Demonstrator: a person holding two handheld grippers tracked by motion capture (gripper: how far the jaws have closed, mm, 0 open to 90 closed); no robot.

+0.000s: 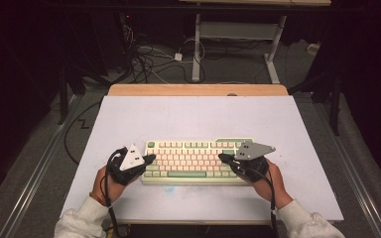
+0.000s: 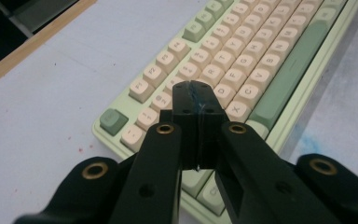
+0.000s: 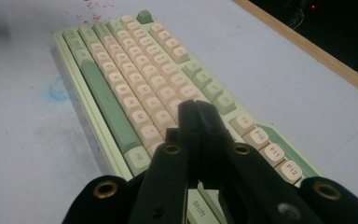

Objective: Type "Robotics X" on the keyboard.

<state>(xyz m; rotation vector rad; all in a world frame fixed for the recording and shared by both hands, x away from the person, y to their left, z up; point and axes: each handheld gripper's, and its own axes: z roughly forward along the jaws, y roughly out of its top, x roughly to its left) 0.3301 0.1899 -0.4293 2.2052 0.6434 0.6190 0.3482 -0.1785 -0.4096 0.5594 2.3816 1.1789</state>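
One mechanical keyboard (image 1: 193, 162), cream keys with green accents, lies square on the white table (image 1: 129, 119), so both ends can be reached at once. The left gripper (image 1: 151, 158) has its jaws pressed together with nothing between them, tip over the keys at the keyboard's left end, likely so one blunt point strikes a single key. The right gripper (image 1: 222, 157), likewise clamped shut and empty, hovers over the right-end keys.

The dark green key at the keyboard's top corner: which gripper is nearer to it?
Left. The left gripper is shut at the keyboard's left end, just below the dark green key. The right gripper, also shut, is over the keys toward the right end, far from it.
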